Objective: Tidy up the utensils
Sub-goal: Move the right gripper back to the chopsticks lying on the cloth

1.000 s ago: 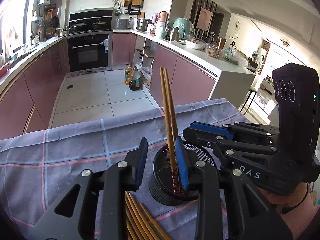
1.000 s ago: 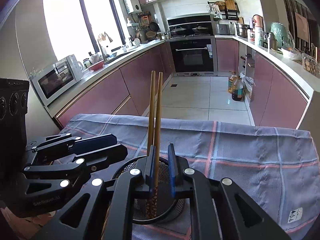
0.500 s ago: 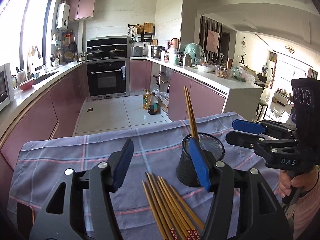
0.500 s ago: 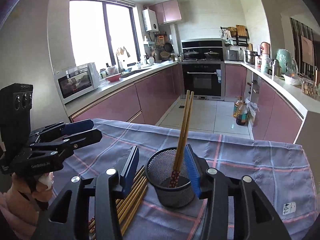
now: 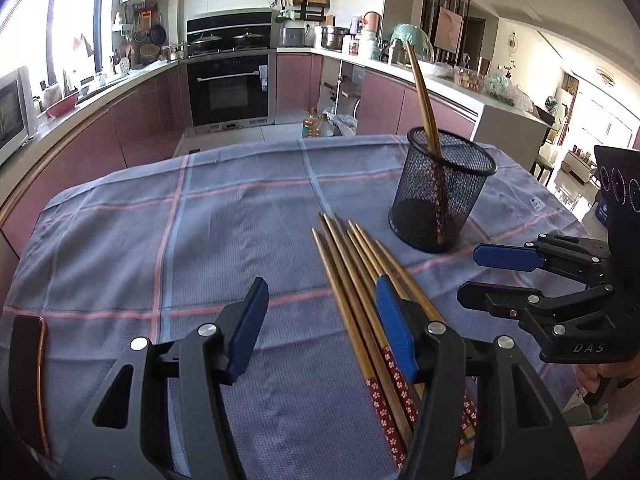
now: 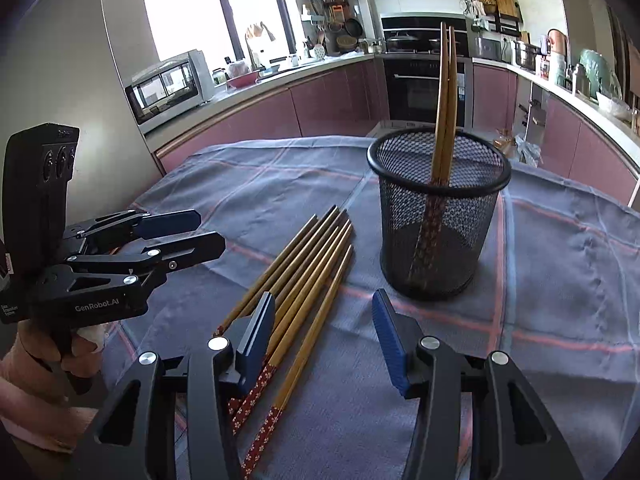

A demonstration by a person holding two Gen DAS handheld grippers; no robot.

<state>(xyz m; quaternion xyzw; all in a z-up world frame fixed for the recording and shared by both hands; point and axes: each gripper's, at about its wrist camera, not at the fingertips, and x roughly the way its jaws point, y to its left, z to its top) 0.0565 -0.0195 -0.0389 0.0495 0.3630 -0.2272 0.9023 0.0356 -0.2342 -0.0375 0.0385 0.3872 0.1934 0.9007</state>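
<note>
A black mesh cup (image 5: 440, 196) (image 6: 436, 232) stands upright on the checked cloth with two chopsticks (image 5: 424, 92) (image 6: 446, 88) leaning in it. Several loose wooden chopsticks (image 5: 360, 272) (image 6: 304, 256) with red patterned ends lie in a bundle in front of the cup. My left gripper (image 5: 322, 292) (image 6: 200, 232) hangs over the bundle's left side, its jaws closing a little but wide apart and pressing on nothing. My right gripper (image 6: 324, 304) (image 5: 492, 276) is open above the bundle's right side, nothing gripped. Whether either touches the sticks I cannot tell.
A blue-grey cloth (image 5: 200, 240) with pink lines covers the table. A dark flat object (image 5: 28, 380) lies at its near left edge. Beyond the far edge are the kitchen floor, pink cabinets and a microwave (image 6: 168, 84). A hand (image 6: 36, 360) holds the left gripper.
Both grippers let go of the two chopsticks, which now stand in the cup. Both opened, drew back from the cup and sank toward the loose bundle.
</note>
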